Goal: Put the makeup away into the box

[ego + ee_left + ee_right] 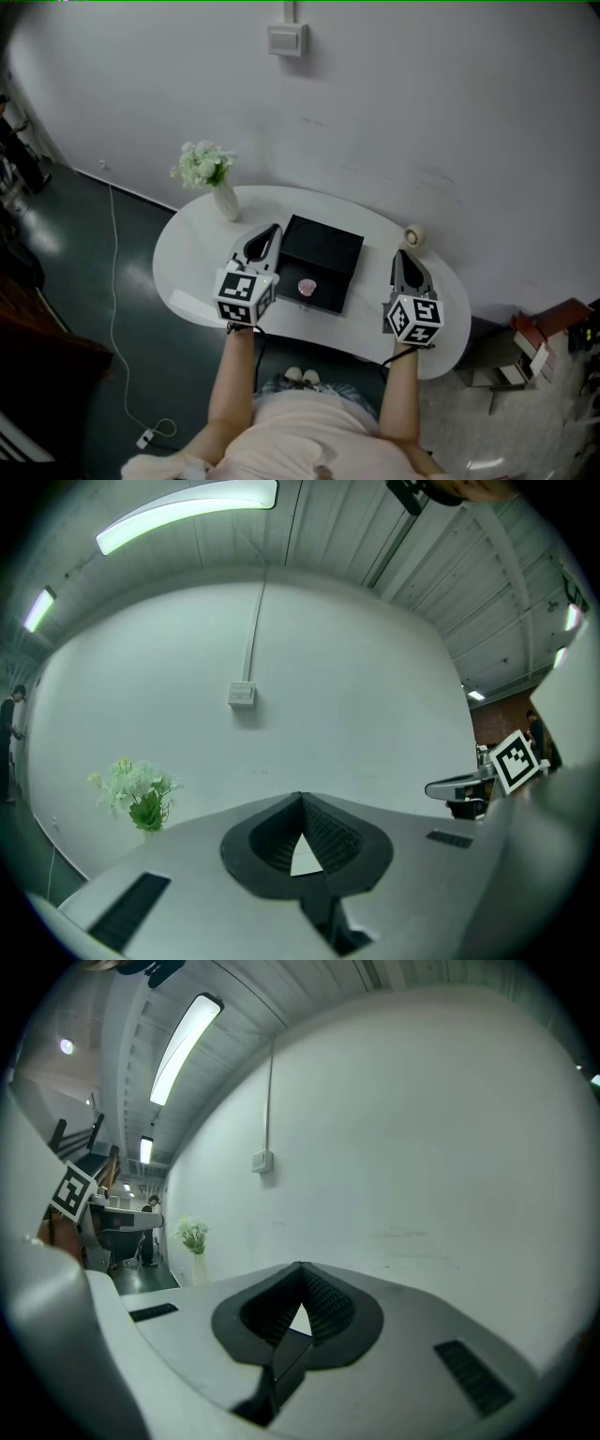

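Makeup (307,286), pink and round, is seen at the near edge of the black box (323,248) on the desk (187,272), the left gripper (274,229) and right gripper (402,253) being held alongside, fingers closed and empty, so pre-stowing or finished cannot be distinguished.

Bright ceiling tube lights (187,513), dim floor, fisheye-warped edges, dark vignette

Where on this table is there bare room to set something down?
Bare: the table at its left end, in front of the vase; right end past the right gripper; back strip between vase and round jar. Crowded: the middle, black box between it and the left gripper.
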{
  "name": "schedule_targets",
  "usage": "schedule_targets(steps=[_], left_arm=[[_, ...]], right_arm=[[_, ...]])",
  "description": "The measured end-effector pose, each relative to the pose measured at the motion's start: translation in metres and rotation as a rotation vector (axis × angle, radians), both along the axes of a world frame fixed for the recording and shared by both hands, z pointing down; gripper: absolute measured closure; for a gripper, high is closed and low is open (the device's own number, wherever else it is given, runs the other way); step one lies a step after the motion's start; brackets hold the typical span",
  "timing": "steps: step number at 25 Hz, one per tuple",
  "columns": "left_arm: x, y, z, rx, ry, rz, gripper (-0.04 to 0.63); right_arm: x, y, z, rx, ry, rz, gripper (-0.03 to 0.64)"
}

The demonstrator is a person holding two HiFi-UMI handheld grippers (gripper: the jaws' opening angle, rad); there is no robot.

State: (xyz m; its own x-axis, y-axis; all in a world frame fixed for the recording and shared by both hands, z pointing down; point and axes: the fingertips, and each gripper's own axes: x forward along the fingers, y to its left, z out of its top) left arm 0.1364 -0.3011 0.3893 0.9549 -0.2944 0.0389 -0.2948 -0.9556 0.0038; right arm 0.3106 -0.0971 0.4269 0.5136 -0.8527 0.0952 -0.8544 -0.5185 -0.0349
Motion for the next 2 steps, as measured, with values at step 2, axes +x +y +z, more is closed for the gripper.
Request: schedule_targets(steps=[2], left_arm=[[0.0013, -0.0003, 0.0011, 0.000, -0.004, -0.001, 0.571]], right_arm=[[0.0017, 0.0001, 0.0005, -0.002, 0.001, 0.000, 0.601]])
